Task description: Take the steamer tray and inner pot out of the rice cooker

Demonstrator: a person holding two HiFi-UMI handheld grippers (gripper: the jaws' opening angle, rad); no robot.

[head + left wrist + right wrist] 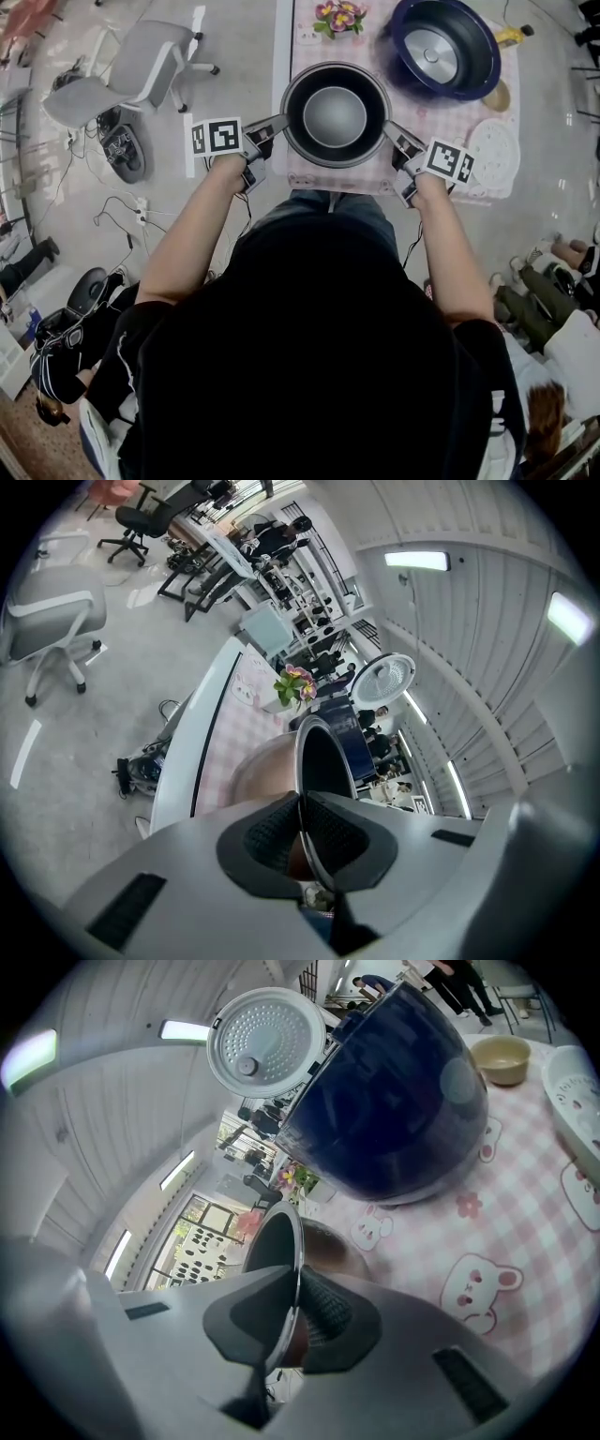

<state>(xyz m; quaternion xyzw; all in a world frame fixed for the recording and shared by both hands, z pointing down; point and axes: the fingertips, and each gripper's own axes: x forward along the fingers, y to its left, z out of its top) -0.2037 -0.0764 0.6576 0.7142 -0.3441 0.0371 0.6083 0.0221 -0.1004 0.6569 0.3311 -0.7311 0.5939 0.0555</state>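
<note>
The metal inner pot (336,114) is out of the cooker, level, over the near part of the pink checked cloth; I cannot tell if its base touches. My left gripper (278,124) is shut on the pot's left rim, my right gripper (392,133) on its right rim. In the left gripper view the thin rim (323,752) runs between the pads (272,836). The right gripper view shows the same grip on the pot (281,1241). The white steamer tray (492,150) lies on the cloth to the right. The dark blue rice cooker (442,47) stands open behind.
A small beige bowl (497,97) sits between cooker and tray. A flower pot (339,17) stands at the table's far edge. The cooker's lid (267,1040) stands raised. An office chair (141,66) and cables lie on the floor to the left; people sit at the right.
</note>
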